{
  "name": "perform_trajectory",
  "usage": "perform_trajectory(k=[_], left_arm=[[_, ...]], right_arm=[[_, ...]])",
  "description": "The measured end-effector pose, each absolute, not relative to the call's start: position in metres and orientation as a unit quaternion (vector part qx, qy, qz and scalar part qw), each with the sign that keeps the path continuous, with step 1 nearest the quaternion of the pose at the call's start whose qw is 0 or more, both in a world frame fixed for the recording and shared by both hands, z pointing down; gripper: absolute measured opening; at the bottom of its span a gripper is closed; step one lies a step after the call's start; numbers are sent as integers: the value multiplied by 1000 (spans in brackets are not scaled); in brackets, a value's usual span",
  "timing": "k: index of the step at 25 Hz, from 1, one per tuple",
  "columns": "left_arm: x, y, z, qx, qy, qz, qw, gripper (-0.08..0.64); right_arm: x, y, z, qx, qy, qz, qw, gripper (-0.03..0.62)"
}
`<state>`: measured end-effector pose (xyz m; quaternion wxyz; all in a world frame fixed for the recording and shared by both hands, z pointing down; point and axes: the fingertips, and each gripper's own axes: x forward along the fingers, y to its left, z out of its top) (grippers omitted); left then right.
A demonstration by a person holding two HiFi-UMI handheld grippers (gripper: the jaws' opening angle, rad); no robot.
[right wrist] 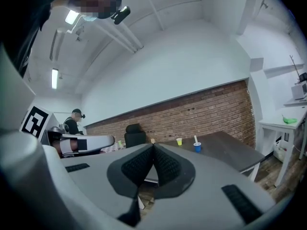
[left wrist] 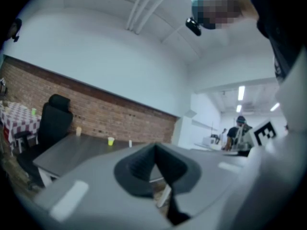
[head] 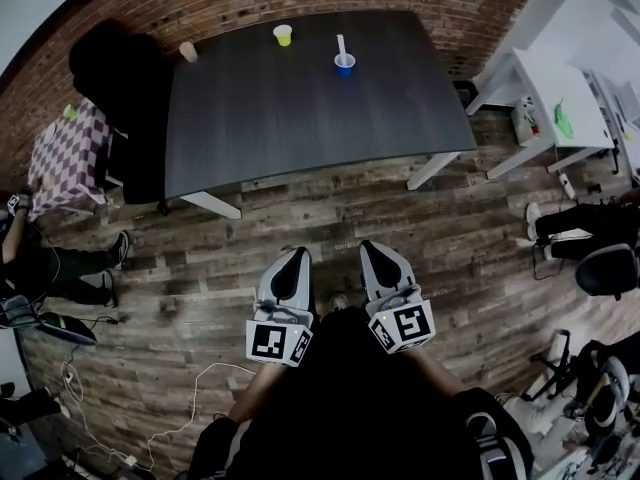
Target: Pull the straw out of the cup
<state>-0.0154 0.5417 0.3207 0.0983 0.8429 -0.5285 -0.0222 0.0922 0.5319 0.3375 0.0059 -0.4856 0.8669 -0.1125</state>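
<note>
A blue cup (head: 344,64) with a white straw (head: 340,46) standing in it sits near the far edge of the dark table (head: 300,118). The same blue cup (right wrist: 197,147) and straw (right wrist: 195,139) show small in the right gripper view. My left gripper (head: 291,257) and right gripper (head: 374,249) are held side by side over the wooden floor, well short of the table. Both are shut, jaw tips touching, with nothing between them: left gripper (left wrist: 154,146), right gripper (right wrist: 153,145).
A yellow cup (head: 283,35) and a beige cup (head: 188,51) also stand on the table. A black office chair (head: 120,78) is at its left, beside a checkered table (head: 62,158). White desks (head: 560,98) stand right. Seated people and cables (head: 150,418) lie around the floor.
</note>
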Motion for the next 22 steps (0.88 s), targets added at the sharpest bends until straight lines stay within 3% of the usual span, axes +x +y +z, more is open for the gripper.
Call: perform_trajectory(k=[22], left_arm=[[-87, 328, 318, 882, -458, -28, 105, 5]], right_arm=[[24, 339, 341, -559, 822, -106, -14, 6]])
